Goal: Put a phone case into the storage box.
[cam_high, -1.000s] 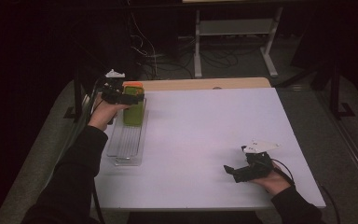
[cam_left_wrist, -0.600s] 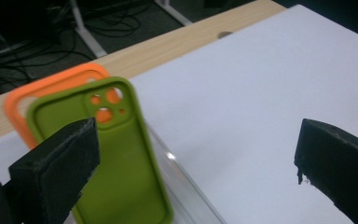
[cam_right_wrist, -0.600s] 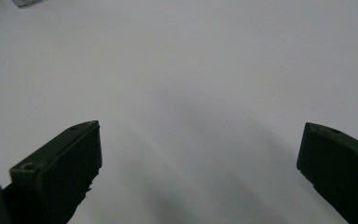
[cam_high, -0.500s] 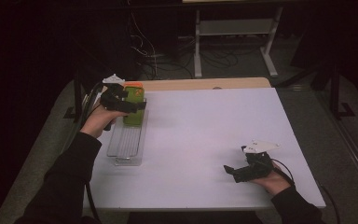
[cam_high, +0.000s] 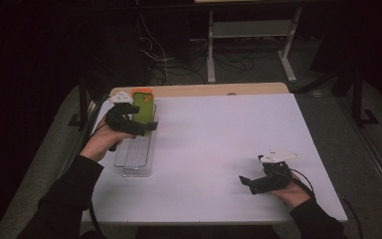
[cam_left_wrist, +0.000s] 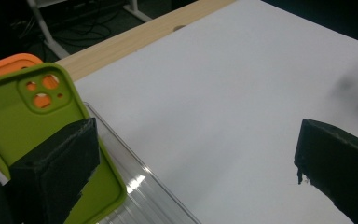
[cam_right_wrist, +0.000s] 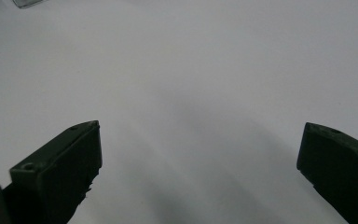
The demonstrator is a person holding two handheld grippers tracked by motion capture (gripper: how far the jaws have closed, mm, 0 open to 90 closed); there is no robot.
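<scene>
A white table (cam_high: 219, 149) stands in a dark room. At its left edge a clear tray (cam_high: 135, 154) holds a green case (cam_high: 143, 110) leaning against an orange case (cam_high: 142, 91). The left gripper (cam_high: 146, 127) hovers there, jaws spread wide, beside the green case. The right gripper (cam_high: 246, 181) rests low near the front right, jaws apart on nothing.

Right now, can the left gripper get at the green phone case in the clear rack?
Probably yes. The left gripper is open right beside the green phone case, which stands in the clear rack, and nothing lies between them.
</scene>
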